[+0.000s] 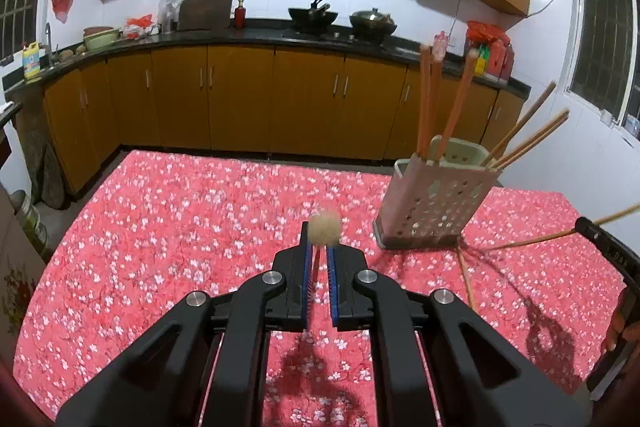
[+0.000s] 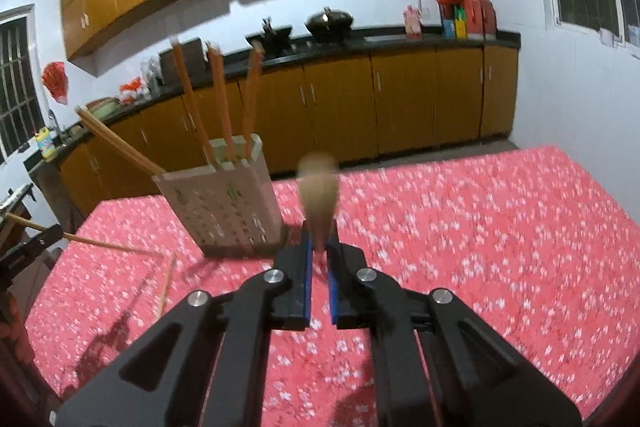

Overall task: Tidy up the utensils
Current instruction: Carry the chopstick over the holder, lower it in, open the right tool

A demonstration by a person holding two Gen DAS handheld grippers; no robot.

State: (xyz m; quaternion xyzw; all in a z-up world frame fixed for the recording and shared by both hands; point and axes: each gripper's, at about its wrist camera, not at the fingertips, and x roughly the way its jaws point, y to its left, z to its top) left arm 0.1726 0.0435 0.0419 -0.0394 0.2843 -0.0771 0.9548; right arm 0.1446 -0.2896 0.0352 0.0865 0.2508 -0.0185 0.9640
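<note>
Both grippers are holding a chopstick each: left gripper (image 1: 319, 255) fingers are clenched on a chopstick (image 1: 323, 226) seen end-on, its blunt end poking out past the tips; right gripper (image 2: 319, 254) is doing the same with its own chopstick (image 2: 318, 187), blurred in that view. The perforated holder (image 1: 430, 205) is standing upright on the counter (image 1: 180, 219) with the floral cloth, already carrying several chopsticks: reddish ones upright in one compartment, paler ones leaning out the far side. One loose chopstick (image 1: 466, 281) is lying on the cloth just beside the holder's base. Handling judgement: these are looking light, thin, stiff and smooth, so they're likely pivoting or sliding in a two-pad pinch if knocked. Gripping near mid-length or slightly toward the thick end is probably giving best control; a grip too close to the tip is leaving a long lever swinging. From the left view the right gripper's stick (image 1: 532, 241) is sticking out sideways with its far end down near the holder's foot. The holder is looking like light plastic, so a side poke is risking tipping it. The flat one on cloth is needing a pinch across its width, with fingers pressing into the fabric. Can't tell which compartment each held stick belongs in.
</note>
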